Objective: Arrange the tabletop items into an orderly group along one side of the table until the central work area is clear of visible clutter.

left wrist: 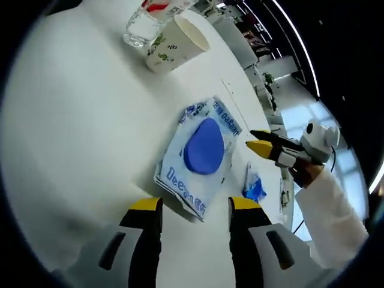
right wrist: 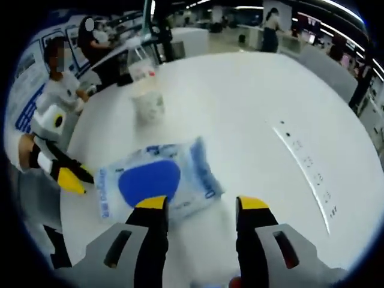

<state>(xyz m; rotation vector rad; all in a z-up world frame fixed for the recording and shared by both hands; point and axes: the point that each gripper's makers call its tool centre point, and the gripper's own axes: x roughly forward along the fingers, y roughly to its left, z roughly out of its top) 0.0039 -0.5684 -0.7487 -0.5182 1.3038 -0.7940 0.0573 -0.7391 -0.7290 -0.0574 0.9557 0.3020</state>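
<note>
On the white bench (left wrist: 72, 120), the tissue pack (left wrist: 201, 157) lies mid-surface, apart from the paper cup (left wrist: 174, 43) and glass (left wrist: 139, 27) grouped farther off; left gripper (left wrist: 195, 207) and right gripper (right wrist: 201, 207) both spread, empty, flanking the pack, likely to shift it.

In the left gripper view a packet (left wrist: 203, 157) lies mid-frame on the tabletop (left wrist: 78, 138), a paper cup (left wrist: 175, 44) and bottle (left wrist: 144, 24) at upper centre.

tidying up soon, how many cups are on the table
1 paper cup, with a leaf print, stands at the table's far end beside a clear plastic bottle, beyond the blue-and-white tissue pack. Others may lie outside both views.
</note>
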